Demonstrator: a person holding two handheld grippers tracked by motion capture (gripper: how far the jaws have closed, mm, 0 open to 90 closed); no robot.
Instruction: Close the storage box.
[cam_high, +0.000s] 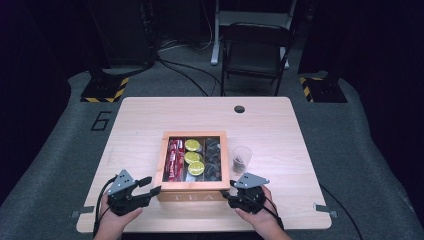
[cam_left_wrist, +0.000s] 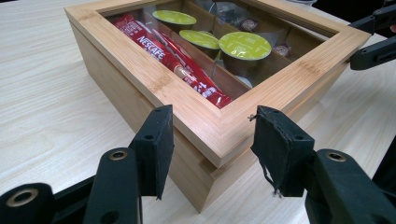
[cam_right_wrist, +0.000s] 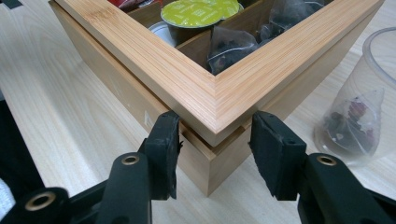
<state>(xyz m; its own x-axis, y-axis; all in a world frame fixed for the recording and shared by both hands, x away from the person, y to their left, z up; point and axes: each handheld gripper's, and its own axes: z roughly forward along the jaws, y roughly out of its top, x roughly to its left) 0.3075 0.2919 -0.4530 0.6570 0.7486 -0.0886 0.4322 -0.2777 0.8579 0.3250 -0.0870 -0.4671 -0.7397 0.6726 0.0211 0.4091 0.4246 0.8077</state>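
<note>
Tea box (cam_high: 191, 192) lid down, nothing lifted yet. Left gripper (cam_left_wrist: 210, 140) jaws spread, near corner between them. Right gripper (cam_right_wrist: 215, 140) same at other corner, not clamped. Cup (cam_right_wrist: 369, 93) beside, teabag inside.

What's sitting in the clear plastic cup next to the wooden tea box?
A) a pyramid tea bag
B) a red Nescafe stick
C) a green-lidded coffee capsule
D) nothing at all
A: in the right gripper view, the clear plastic cup holds a pyramid tea bag with dark leaves, beside the wooden tea box; capsules and sticks stay in the box.
</note>
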